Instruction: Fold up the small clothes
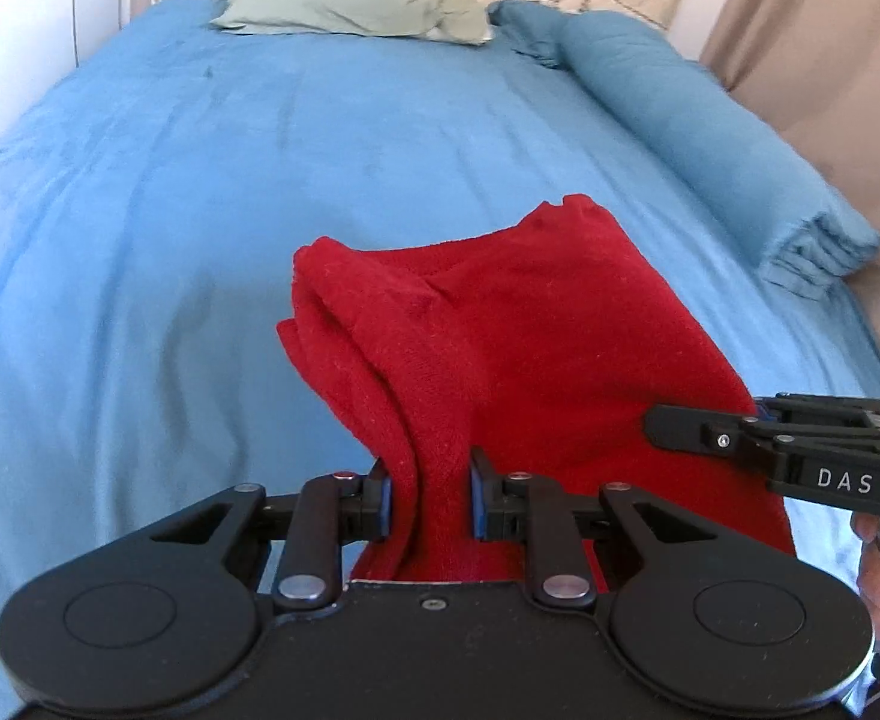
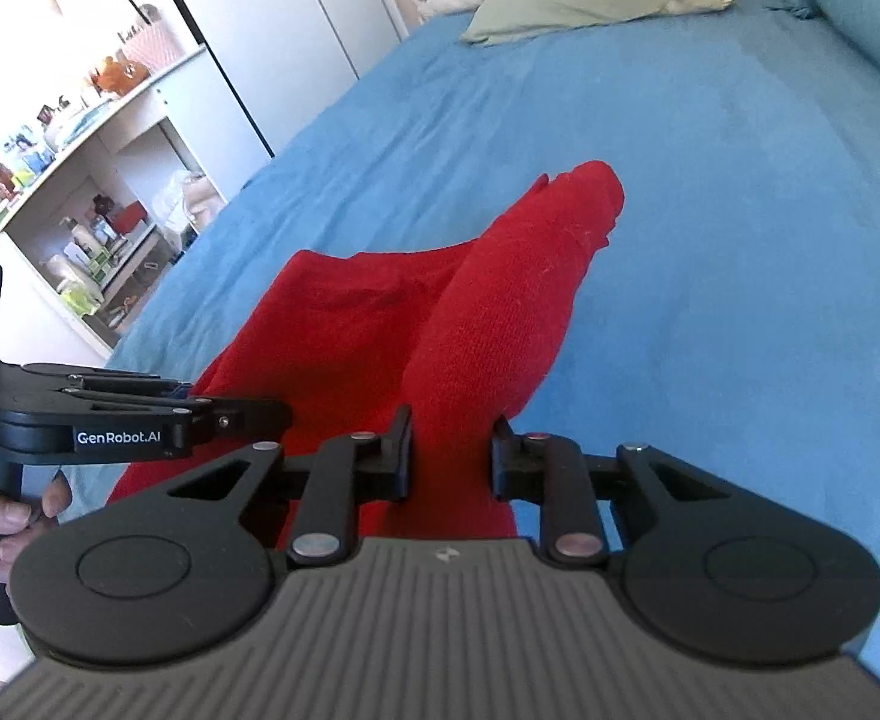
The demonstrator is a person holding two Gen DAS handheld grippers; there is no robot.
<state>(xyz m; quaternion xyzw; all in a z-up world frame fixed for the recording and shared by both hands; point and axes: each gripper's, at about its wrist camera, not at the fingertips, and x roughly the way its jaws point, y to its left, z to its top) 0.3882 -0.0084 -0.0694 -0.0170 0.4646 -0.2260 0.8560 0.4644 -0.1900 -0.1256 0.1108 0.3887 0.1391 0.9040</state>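
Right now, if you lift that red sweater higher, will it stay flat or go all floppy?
Probably floppy: the red sweater already sags in soft folds between the left gripper and right gripper. It looks like fuzzy knit, so it likely won't slip from the pads. It seems light, bunching easily on the blue bedspread.

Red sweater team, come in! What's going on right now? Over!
Left tool shut on red sweater. Right tool shut on it too. Sweater bunched, partly lifted off blue bedspread. Nothing in the way.
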